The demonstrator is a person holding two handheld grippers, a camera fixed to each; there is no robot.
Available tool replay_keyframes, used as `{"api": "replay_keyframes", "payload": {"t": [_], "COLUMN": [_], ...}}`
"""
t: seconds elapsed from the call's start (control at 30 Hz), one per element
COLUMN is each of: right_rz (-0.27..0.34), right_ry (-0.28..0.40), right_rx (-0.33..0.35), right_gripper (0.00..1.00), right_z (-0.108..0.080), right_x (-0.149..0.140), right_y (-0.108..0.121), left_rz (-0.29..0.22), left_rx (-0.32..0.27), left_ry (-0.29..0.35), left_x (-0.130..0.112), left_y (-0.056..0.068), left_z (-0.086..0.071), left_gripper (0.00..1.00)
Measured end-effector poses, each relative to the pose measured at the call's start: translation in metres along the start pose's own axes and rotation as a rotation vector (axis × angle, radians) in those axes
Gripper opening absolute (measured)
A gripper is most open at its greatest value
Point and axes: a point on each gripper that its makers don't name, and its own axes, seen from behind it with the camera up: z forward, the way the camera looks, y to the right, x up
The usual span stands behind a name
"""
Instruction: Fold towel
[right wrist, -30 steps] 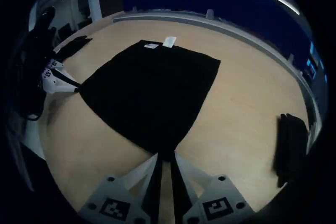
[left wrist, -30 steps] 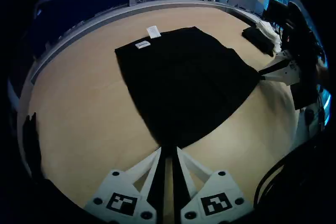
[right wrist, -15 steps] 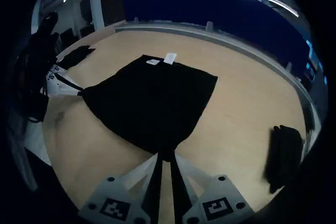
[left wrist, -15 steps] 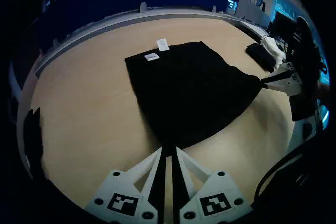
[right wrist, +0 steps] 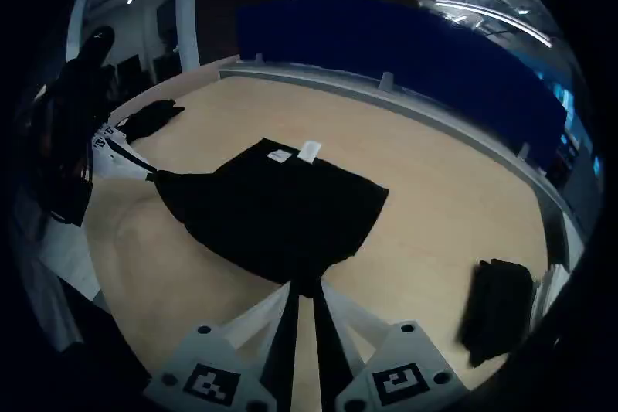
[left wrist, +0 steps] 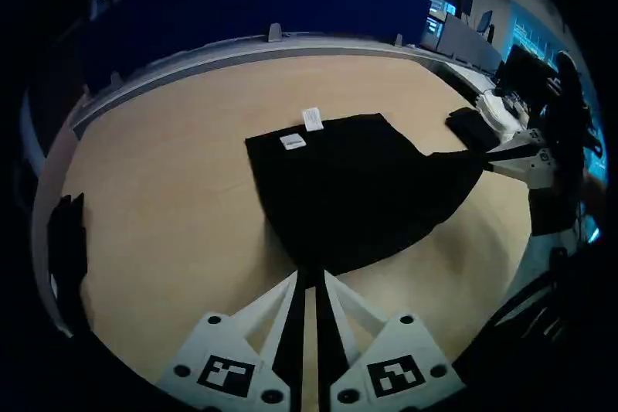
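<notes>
A black towel [left wrist: 348,188] lies spread on the wooden table, two white labels [left wrist: 312,118] at its far edge. My left gripper [left wrist: 309,273] is shut on one near corner, which is lifted off the table. The right gripper [left wrist: 487,165], white and held by a hand, pinches the other near corner at the right. In the right gripper view the towel [right wrist: 270,211] rises from the table to my right gripper [right wrist: 303,286], shut on its corner. The left gripper [right wrist: 151,175] holds the towel's left corner there. The near edge sags between the two grippers.
A blue partition [left wrist: 255,2] runs behind the table's far rim. A dark folded cloth [right wrist: 498,308] lies at the right, another dark cloth [right wrist: 151,118] at the far left. A dark pile [left wrist: 471,126] and white cloths [left wrist: 498,107] sit beyond the right gripper.
Both grippers have risen and drawn back with the towel's near corners. The near part has lifted off the table, and the towel looks smaller and farther away.
</notes>
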Motion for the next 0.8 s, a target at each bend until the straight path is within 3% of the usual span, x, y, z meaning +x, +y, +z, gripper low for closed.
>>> {"api": "replay_keyframes", "payload": {"t": [0.47, 0.8], "right_rz": [0.011, -0.009], "right_ry": [0.024, 0.002], "right_rx": [0.008, 0.012], "right_gripper": [0.12, 0.13], "right_z": [-0.041, -0.046], "right_x": [0.020, 0.014], "right_y": [-0.007, -0.009], "left_rz": [-0.047, -0.062], "left_rx": [-0.018, -0.020], "left_ry": [0.051, 0.056], "left_x": [0.025, 0.023], "left_y": [0.010, 0.014], "left_z": [-0.040, -0.040], "left_gripper": [0.09, 0.09]}}
